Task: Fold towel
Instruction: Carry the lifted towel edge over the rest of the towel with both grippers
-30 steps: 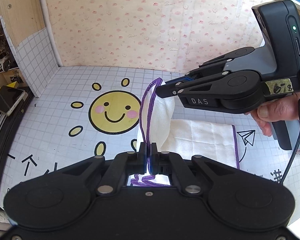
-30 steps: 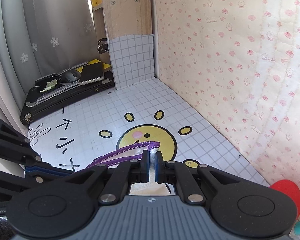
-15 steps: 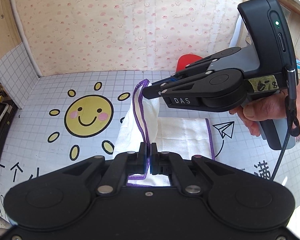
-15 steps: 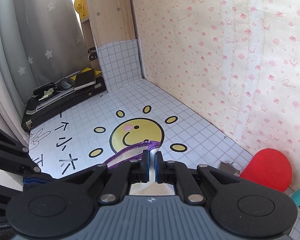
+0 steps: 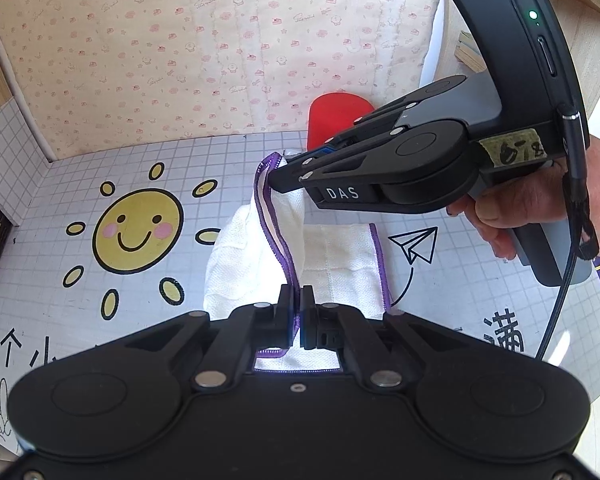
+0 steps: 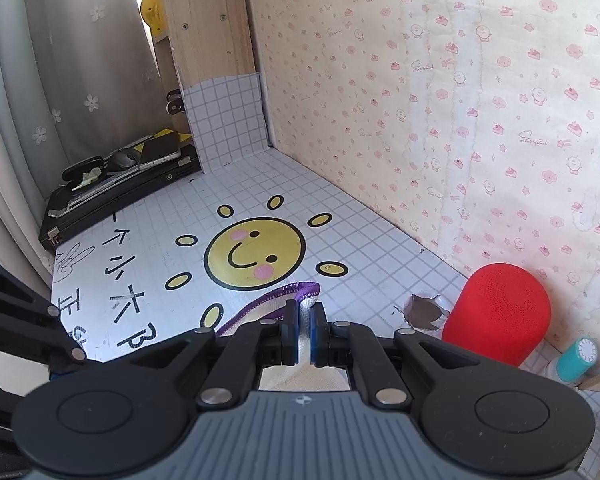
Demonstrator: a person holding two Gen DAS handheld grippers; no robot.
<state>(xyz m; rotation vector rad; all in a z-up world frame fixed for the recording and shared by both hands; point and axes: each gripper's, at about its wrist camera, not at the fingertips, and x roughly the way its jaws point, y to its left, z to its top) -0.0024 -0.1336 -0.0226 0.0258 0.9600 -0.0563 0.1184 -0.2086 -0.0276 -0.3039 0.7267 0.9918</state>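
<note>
Both tongs, left and right, still pinch the white purple-edged cloth towel, carried rightward; red rounded speaker now near.

Right gripper: matte black linkage fingers, silver screws, white "DAS" lettering, grey handle, green LED, taped handwritten label, black cable; left gripper all black.
</note>
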